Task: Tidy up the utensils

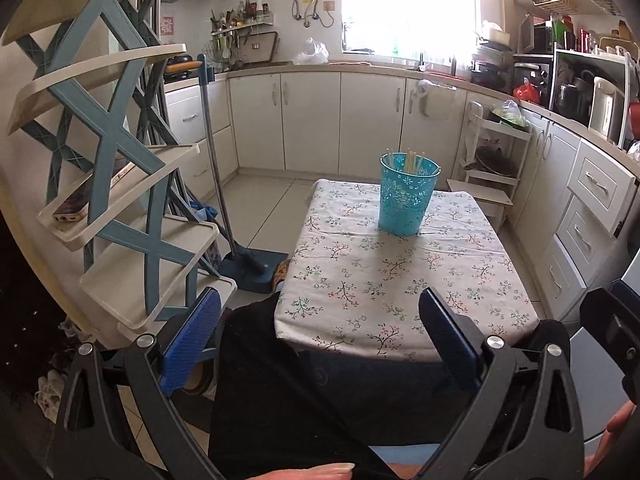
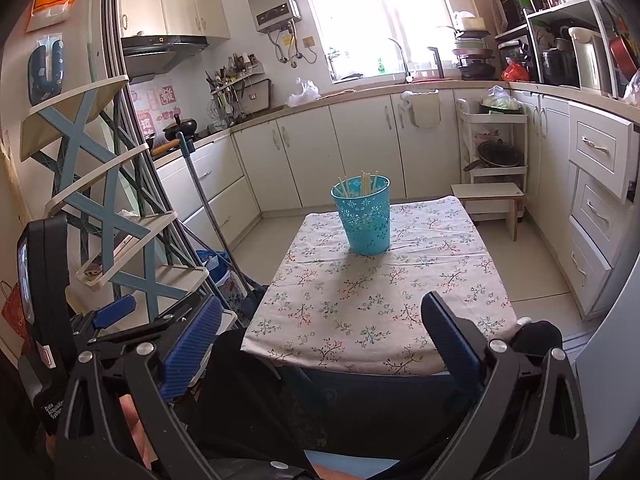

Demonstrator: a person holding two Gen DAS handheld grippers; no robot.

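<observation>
Left gripper (image 1: 320,336) held low at the near edge of the table (image 1: 400,280), jaws spread wide, nothing between the blue pads (image 1: 192,344). Right gripper (image 2: 322,340) likewise low at the near edge, jaws wide apart, pads (image 2: 192,348) gripping nothing. Both well short of the cup (image 1: 408,194).

Cup turquoise, perforated with flower cutouts, upright on the floral cloth toward the far end of the table, roughly mid-width. Chopsticks (image 1: 412,160) standing inside it, pale tips poking above the rim and leaning against the far wall. Nothing else on the cloth.

To the left, a shelf rack (image 1: 120,184) with blue cross braces and cream trays; a phone (image 1: 92,196) lying on one tray. Beside the rack, a broom (image 1: 216,160) leaning upright with its dustpan (image 1: 252,268) on the floor, just left of the table. Behind the table, a small white stool (image 2: 488,196) and cream cabinets (image 1: 312,120) under the bright window.
</observation>
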